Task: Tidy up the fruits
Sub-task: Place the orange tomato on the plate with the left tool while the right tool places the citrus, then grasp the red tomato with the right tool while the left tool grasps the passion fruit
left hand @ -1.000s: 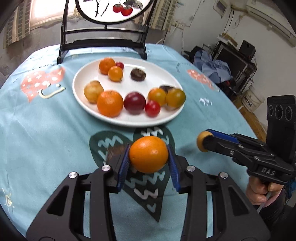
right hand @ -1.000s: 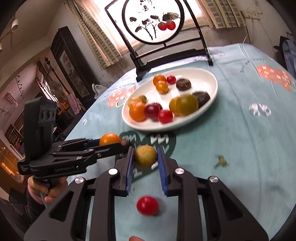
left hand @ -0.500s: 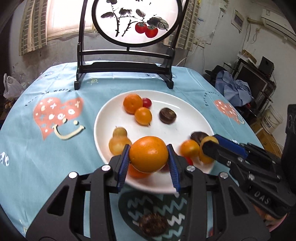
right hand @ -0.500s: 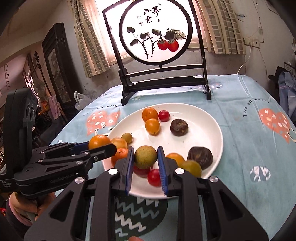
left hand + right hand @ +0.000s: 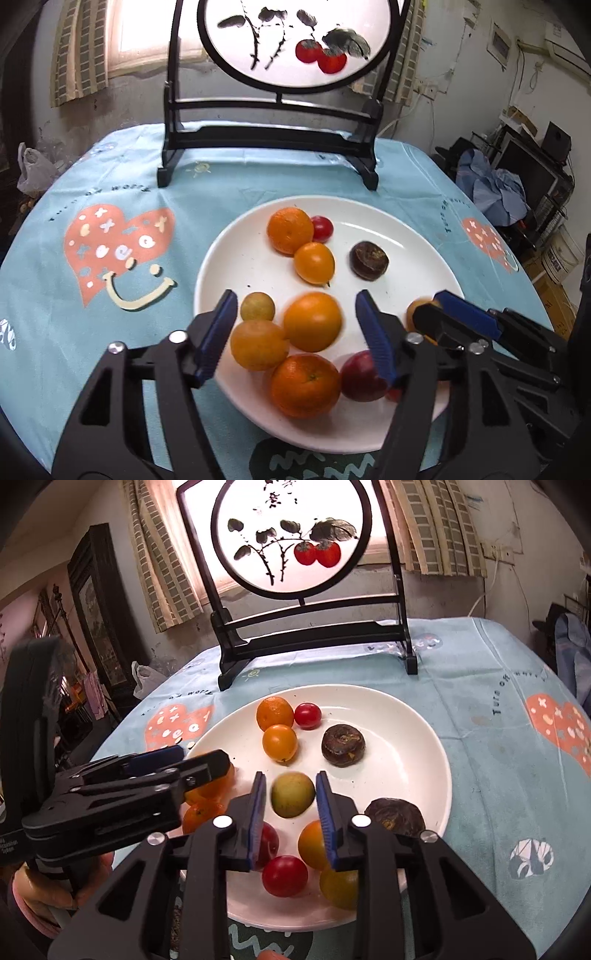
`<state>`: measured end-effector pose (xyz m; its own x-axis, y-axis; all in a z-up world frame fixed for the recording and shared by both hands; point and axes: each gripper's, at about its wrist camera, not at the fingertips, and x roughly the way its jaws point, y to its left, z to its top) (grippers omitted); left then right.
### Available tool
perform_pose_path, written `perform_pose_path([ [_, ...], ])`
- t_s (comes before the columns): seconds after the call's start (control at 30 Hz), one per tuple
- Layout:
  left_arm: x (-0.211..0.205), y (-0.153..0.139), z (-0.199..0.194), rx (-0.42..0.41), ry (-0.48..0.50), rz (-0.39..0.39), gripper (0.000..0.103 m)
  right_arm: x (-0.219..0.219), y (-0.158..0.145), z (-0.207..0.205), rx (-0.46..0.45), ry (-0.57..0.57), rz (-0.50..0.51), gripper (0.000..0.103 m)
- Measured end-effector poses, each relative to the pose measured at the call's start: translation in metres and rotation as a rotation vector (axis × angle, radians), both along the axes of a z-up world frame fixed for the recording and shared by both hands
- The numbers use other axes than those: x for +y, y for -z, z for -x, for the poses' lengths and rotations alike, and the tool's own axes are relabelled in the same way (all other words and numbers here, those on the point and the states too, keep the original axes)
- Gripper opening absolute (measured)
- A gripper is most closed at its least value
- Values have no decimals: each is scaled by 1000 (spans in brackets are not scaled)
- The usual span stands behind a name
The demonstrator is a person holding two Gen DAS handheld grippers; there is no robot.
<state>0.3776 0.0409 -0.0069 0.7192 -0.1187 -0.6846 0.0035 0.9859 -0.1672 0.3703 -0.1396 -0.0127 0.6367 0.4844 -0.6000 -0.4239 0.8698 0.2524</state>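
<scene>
Your left gripper (image 5: 295, 332) hangs spread wide over the plate (image 5: 402, 236); the orange (image 5: 312, 321) sits blurred between its pads, touching neither. Your right gripper (image 5: 291, 812) stands slightly parted around the greenish fruit (image 5: 292, 794), with gaps on both sides. Oranges, tomatoes and dark fruits crowd the plate. Beyond, a painted screen (image 5: 291, 535) stands on the blue tablecloth (image 5: 92, 206).

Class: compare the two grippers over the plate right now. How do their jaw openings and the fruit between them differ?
The left gripper gapes wide around an orange; the right gripper stands narrower beside a yellow-green fruit. The orange is larger. Both fruits look blurred, apparently released above the white plate.
</scene>
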Motion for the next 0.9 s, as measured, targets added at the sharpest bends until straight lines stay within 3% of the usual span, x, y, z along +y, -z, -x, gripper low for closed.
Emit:
perform_pose_path([
  [0.07,2,-8,5,-9,3,6,72,-2,-5,5,-12,-2,5,30],
  [0.2,6,-22,25,-50,-37,-19,88,-9,-15,24,-30,-16,-2,30],
  [0.3,9,-23,43,-47,-53,-50,92,-15,-13,42,-25,-24,9,31],
  [0.47,26,2,78,-9,-99,-41,95,-22,7,79,7,-56,54,40],
  [0.63,41,31,97,98,-128,-33,95,-22,29,103,82,-88,94,42],
  [0.9,39,32,114,99,-128,-94,98,-19,42,141,130,-162,170,52],
])
